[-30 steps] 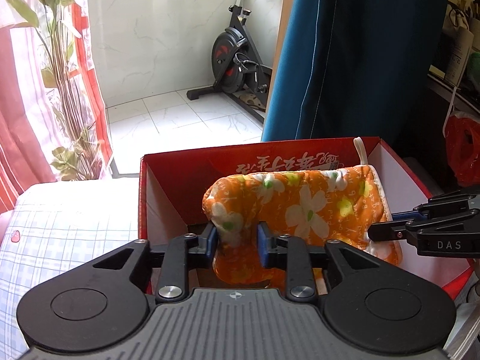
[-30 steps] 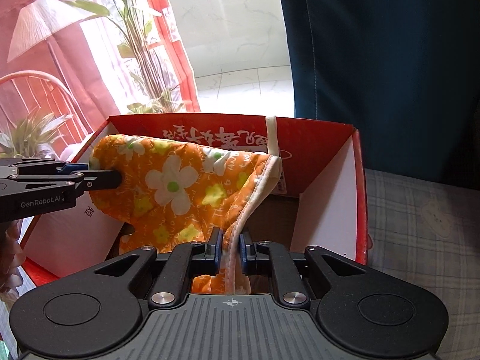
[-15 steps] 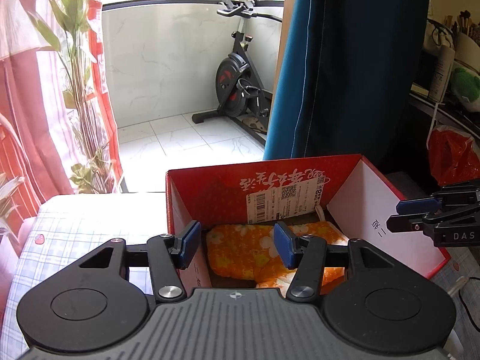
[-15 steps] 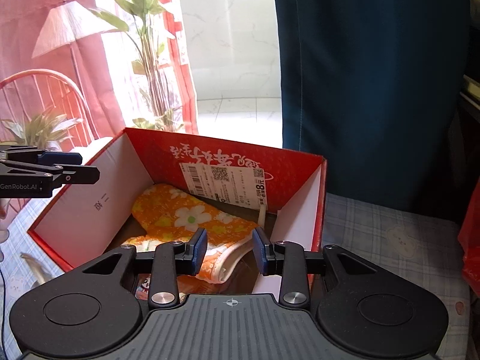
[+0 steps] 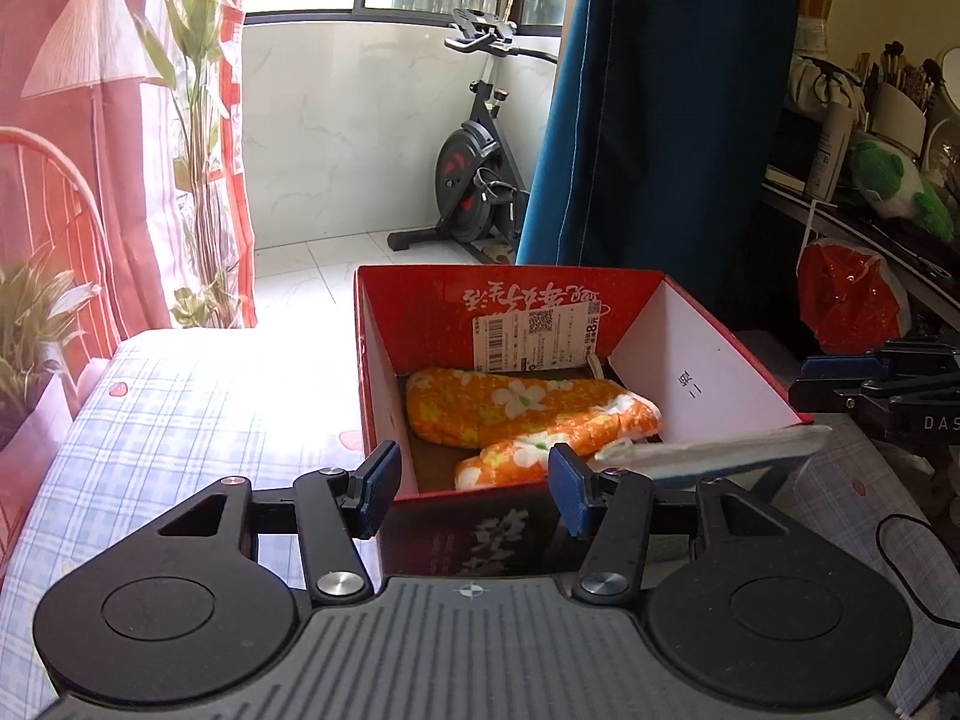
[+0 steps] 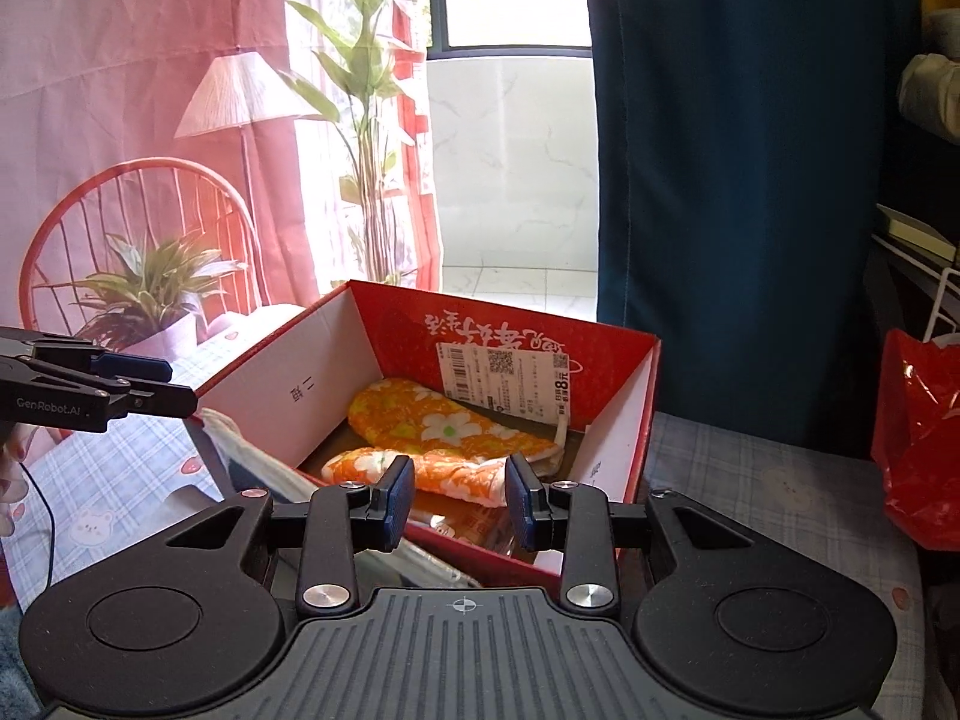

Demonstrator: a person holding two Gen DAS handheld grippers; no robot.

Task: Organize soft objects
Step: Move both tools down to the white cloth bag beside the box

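Now released, orange mitt inside red box, both grippers empty, withdrawn.

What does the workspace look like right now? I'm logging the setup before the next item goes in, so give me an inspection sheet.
Surface: checked cloth covers the top; the red box stands on it.
Job's things: orange floral oven mitt lies flat inside the box, free of both tongs.
Clutter: pale blue-white flat item beside the box, type unclear; red plastic bag at the right.
Grippers: left tongs open, empty; right tongs open, empty, both short of the box's near wall.
Cables: thin black cable on the cloth.
Surroundings: exercise bike, blue curtain, red printed curtain, plants.
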